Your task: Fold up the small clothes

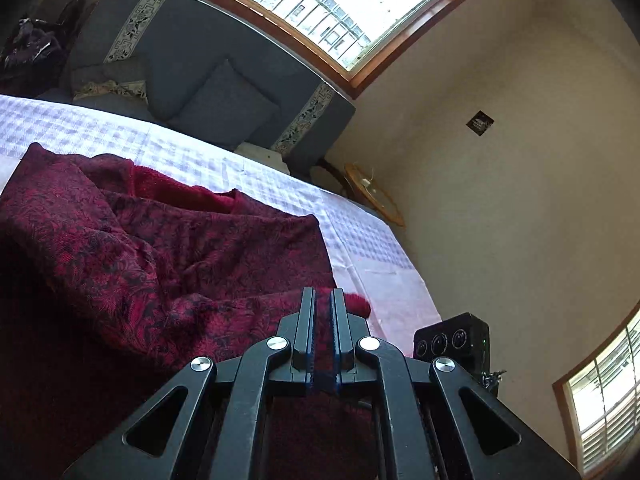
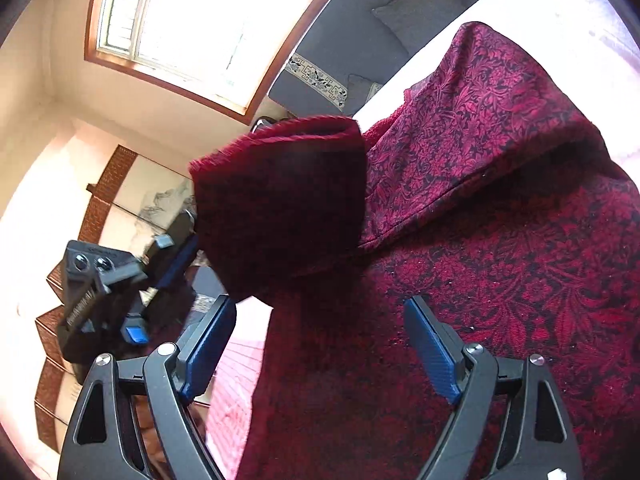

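Observation:
A dark red garment (image 1: 168,240) with a black leaf pattern and a fuzzy red lining lies rumpled on a white checked cloth (image 1: 200,152). My left gripper (image 1: 322,292) is shut on a fuzzy red edge of it, which pokes out beside the fingertips. In the right wrist view that held part (image 2: 280,200) hangs lifted as a rolled fold from the left gripper (image 2: 188,240), above the rest of the garment (image 2: 500,200). My right gripper (image 2: 324,320) stands open low over the garment, its blue pads (image 2: 432,348) wide apart and gripping nothing.
A grey-blue sofa (image 1: 224,92) with cushions stands behind the checked cloth under a large window (image 1: 340,4). A round wooden side table (image 1: 376,196) sits by the wall. A black box with three round dials (image 1: 452,340) is near the cloth's edge.

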Tool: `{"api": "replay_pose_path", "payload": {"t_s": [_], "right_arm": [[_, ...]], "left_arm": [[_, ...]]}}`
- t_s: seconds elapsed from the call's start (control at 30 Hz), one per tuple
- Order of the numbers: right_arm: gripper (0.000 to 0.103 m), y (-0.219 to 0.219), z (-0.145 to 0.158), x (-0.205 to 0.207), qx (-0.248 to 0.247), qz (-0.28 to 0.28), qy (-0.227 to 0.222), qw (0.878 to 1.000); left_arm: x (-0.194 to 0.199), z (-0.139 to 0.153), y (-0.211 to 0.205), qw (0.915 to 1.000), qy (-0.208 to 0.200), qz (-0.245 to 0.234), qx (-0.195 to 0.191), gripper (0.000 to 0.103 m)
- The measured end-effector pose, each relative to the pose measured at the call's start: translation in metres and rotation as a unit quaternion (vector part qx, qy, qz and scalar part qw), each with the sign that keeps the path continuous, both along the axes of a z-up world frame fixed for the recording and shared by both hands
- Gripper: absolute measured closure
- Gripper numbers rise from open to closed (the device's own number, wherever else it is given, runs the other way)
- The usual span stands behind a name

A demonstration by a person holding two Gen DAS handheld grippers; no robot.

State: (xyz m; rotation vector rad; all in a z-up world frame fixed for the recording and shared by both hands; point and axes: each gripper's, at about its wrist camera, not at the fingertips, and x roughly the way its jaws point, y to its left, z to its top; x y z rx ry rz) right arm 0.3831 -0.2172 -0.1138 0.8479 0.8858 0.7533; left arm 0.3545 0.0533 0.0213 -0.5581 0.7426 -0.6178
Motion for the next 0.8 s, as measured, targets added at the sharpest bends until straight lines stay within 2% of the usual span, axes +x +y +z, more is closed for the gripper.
{"api": "replay_pose_path", "payload": {"t_s": [0.1, 0.2, 0.43, 0.57, 0.6, 0.67, 0.7, 0.73, 0.8], "right_arm": [[0.013, 0.000, 0.000, 0.011, 0.047, 0.027, 0.028, 0.998], [0.011, 0.002, -0.004, 0.022, 0.077, 0.037, 0.057, 0.995], [0.012, -0.001, -0.018, 0.030, 0.046, 0.019, 0.097, 0.994], [0.013, 0.000, -0.031, 0.033, 0.040, 0.015, 0.121, 0.992], [0.017, 0.002, -0.032, 0.032, 0.032, 0.017, 0.124, 0.992], [0.044, 0.009, -0.030, 0.035, -0.014, 0.018, 0.120, 0.993], [0.082, 0.015, -0.029, 0.037, -0.039, 0.024, 0.120, 0.992], [0.092, 0.020, -0.026, 0.041, -0.056, 0.029, 0.117, 0.991], [0.092, 0.027, -0.009, 0.047, -0.097, 0.028, 0.084, 0.991]], "left_arm": [[-0.009, -0.003, -0.005, 0.9999, -0.012, -0.001, 0.012, 0.096], [-0.014, -0.009, -0.004, 0.9996, -0.015, -0.005, 0.021, 0.096], [-0.041, -0.030, 0.014, 0.9988, -0.013, 0.007, 0.047, 0.096], [-0.059, -0.047, 0.032, 0.9934, -0.024, 0.039, 0.105, 0.096], [-0.061, -0.053, 0.037, 0.9930, -0.018, 0.043, 0.108, 0.096], [-0.066, -0.066, 0.049, 0.9934, -0.008, 0.054, 0.101, 0.096], [-0.069, -0.072, 0.055, 0.9938, -0.005, 0.061, 0.093, 0.096], [-0.071, -0.078, 0.060, 0.9941, -0.003, 0.068, 0.084, 0.096], [-0.074, -0.088, 0.069, 0.9939, 0.001, 0.084, 0.071, 0.096]]}}
